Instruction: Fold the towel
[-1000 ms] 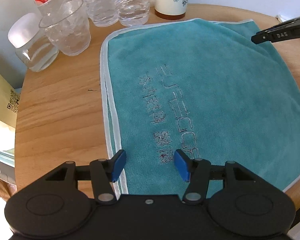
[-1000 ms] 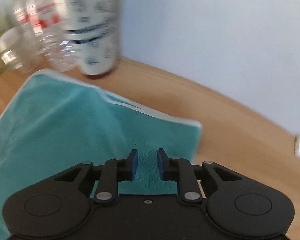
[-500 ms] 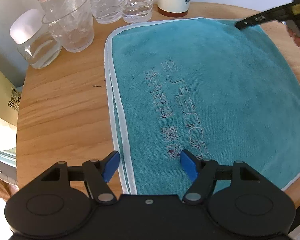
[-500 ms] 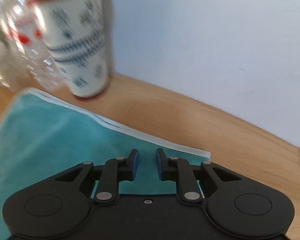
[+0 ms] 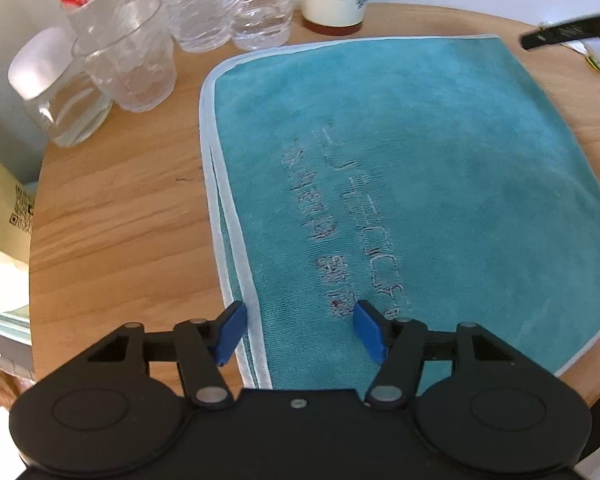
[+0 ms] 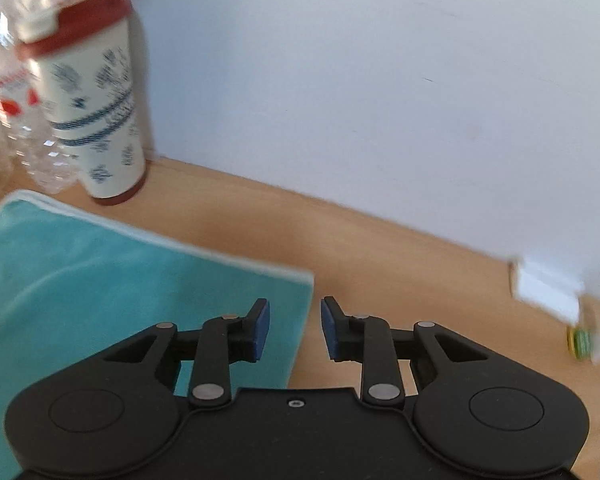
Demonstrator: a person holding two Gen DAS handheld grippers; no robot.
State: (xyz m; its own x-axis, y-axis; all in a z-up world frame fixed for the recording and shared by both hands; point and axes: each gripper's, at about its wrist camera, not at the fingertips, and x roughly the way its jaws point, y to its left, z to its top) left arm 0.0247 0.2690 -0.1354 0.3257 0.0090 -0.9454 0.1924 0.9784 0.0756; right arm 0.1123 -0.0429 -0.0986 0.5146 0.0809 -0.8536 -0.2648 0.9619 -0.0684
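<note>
Towel (image 5: 420, 184) flat on table, left tool (image 5: 298, 332) spread astride near edge

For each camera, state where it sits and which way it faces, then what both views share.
Left wrist: sits on the left hand-held gripper, jaws open, facing across the teal towel toward bottles; the other gripper's black tip shows.
Right wrist: sits on the right hand-held gripper, jaws open, over the towel's far corner, facing the wall.
Shared: towel, wooden table, paper cup.
</note>
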